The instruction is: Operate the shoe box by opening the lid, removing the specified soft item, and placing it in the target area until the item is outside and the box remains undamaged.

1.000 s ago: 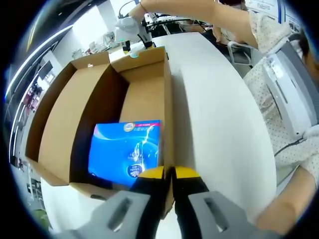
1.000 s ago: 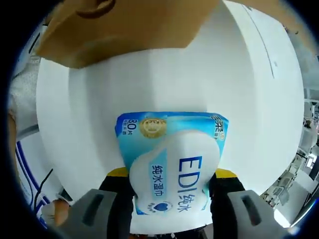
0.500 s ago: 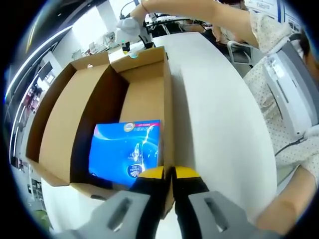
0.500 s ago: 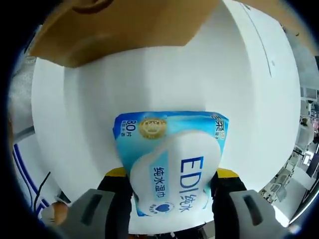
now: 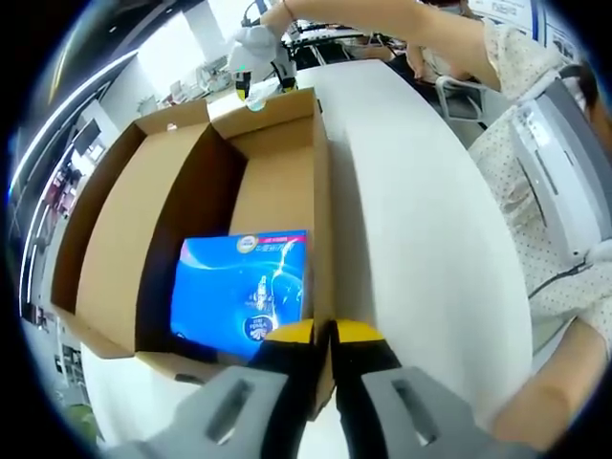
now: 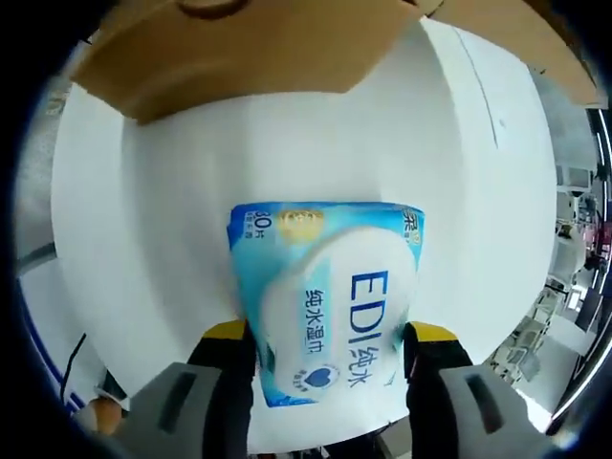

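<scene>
Right gripper view: right gripper (image 6: 330, 349) clamps wipes pack (image 6: 325, 296) above white table (image 6: 478, 191), outside box, presumably for set-down | left gripper (image 5: 323, 335) pinched on box wall (image 5: 321, 229), apparently steadying it | blue packet (image 5: 241, 285) inside.

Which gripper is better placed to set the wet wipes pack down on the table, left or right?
Right. The right gripper already clamps the wet wipes pack over the white table. The left gripper is pinching the shoe box wall.
</scene>
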Motion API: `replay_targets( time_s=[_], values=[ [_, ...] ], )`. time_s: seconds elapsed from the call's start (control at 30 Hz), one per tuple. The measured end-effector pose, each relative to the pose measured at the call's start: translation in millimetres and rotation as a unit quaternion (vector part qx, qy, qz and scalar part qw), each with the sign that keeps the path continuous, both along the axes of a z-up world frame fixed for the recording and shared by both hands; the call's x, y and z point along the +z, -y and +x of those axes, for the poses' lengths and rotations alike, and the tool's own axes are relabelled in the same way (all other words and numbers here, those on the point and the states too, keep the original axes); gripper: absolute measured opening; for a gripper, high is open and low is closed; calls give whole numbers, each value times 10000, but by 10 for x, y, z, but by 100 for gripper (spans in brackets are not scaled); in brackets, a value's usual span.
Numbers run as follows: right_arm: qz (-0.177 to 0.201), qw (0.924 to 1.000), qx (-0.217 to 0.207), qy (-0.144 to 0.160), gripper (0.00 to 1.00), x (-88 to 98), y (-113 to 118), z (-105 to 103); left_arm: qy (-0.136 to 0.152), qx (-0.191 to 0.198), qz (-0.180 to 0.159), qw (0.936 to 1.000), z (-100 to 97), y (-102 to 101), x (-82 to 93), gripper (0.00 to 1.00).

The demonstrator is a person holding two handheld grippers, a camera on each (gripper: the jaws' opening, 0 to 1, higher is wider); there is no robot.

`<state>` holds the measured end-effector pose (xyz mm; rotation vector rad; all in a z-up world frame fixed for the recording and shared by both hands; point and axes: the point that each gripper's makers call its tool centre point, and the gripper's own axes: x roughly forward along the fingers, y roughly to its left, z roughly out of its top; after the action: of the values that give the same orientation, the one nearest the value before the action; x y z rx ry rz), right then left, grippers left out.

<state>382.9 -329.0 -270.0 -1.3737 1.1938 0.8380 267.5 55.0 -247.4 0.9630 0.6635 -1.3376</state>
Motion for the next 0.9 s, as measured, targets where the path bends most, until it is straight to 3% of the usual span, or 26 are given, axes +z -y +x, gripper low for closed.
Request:
replay_targets(
  time_s=[0.43,0.6,0.67,0.83,0.9],
  values=[
    [444,9980,-74,436,61,166,-12,-17,58,7,56,10000,11,-7,-1,6],
    [871,9935,-126,719,61,273,-85,5,62,3,54,10000,10,-6,-3,6],
    [1266,9876,-132,922,61,321,-151,12,61,4,52,10000,7,-6,-3,6],
    [1790,9764,-152,1199,60,406,-185,9,65,6,58,10000,5,-5,-3,6],
    [2082,9683,-156,1373,59,471,-233,16,66,9,62,10000,4,-5,-2,6]
  ],
)
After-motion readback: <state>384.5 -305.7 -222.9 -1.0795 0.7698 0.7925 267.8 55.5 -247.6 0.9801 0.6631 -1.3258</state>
